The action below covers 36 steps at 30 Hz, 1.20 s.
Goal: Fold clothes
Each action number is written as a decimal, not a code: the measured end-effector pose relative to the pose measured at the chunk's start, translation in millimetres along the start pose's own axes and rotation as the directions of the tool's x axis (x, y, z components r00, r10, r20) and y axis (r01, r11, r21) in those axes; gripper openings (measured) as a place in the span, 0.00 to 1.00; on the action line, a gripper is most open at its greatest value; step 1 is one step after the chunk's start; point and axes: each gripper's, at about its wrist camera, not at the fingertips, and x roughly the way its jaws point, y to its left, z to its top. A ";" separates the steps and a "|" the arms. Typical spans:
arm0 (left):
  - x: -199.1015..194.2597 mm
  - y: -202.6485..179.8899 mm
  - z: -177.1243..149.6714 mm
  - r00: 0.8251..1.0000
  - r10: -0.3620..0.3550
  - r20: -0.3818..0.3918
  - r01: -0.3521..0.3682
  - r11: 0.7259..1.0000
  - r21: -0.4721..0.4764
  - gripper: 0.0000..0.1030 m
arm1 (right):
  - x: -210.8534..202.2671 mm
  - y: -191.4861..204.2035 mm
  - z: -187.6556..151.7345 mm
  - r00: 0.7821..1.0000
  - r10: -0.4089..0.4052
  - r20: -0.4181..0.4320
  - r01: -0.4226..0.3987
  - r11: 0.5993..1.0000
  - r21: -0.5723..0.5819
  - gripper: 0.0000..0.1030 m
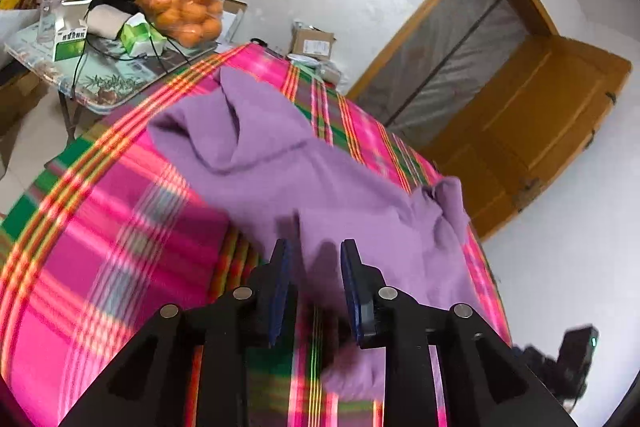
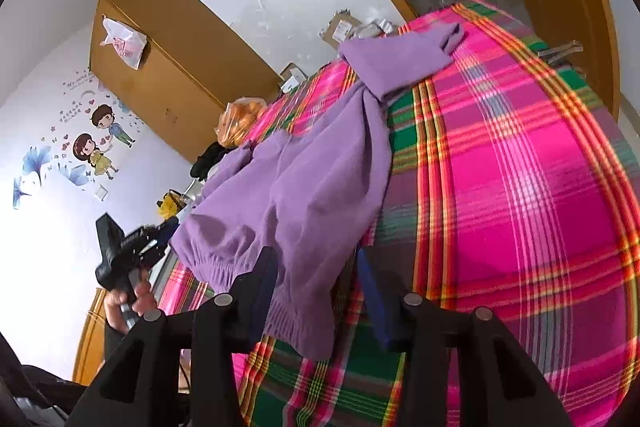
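left gripper (image 1: 314, 247) had its jaws apart with nothing clamped — the purple sweater (image 1: 320, 179) lay just ahead of and below the fingertips, one hem corner trailing under the right finger. no pad contact visible there. the sweater spread away from the gripper across the pink plaid blanket (image 1: 100, 227), with a sleeve bunched off to the right of the gripper near the blanket's edge. beyond the sweater, far ahead to the left, a bag of oranges (image 1: 186, 7) sat on a cluttered side table (image 1: 100, 83).

right gripper (image 2: 316, 263) was also parted — the ribbed hem of the sweater (image 2: 304, 187) draped between the fingers, lying against the left finger; i couldn't tell whether the right pad touched it, but the pads weren't squeezing it. the sweater ran up and away from this gripper, a sleeve stretched far ahead. to its left, off the blanket (image 2: 520, 187), the person's hand (image 2: 134, 301) held the other gripper's handle.
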 end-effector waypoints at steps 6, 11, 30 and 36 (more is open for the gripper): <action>-5.6 -12.0 -36.9 0.995 -0.089 -0.045 0.092 0.993 0.067 0.54 | 16.7 -1.6 -12.5 0.994 0.072 -0.078 -0.071 0.997 0.025 0.45; -10.3 -8.8 -40.6 0.992 -0.125 -0.013 0.126 0.991 0.048 0.60 | 20.8 4.7 -16.4 0.991 0.102 -0.091 -0.101 0.995 0.013 0.46; -31.6 1.3 5.4 0.996 -0.004 0.085 0.005 1.000 -0.014 0.09 | 93.1 91.0 -22.9 0.939 0.170 -0.299 -0.223 0.963 -0.151 0.08; -69.0 28.3 50.6 0.973 0.101 0.209 -0.095 0.995 -0.039 0.08 | 134.9 158.4 -27.6 0.890 0.223 -0.397 -0.338 0.907 -0.250 0.08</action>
